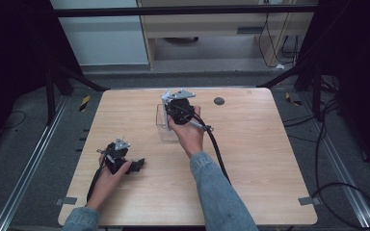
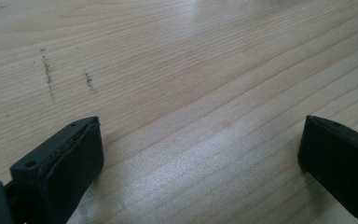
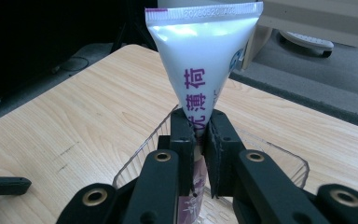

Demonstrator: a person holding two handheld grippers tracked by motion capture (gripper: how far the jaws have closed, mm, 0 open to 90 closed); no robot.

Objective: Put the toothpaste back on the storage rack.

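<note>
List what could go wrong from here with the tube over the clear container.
1. The right gripper pinches the white tube low on its narrow part, so the wide crimped end may tilt or slip.
2. The clear plastic container looks light; the tube could nudge or tip it.
3. The left gripper rests open on the table, not steadying the container.

Table: wide bare wood is lying open across the near right half and along the far left edge, giving free passage there. A clear container is standing mid-table toward the far side, with the right gripper clamping an upright white tube over it and its cable trailing back across the middle, blocking that lane. The left gripper is resting at the near left, jaws spread over bare wood; a small dark disc is sitting near the far edge.
</note>
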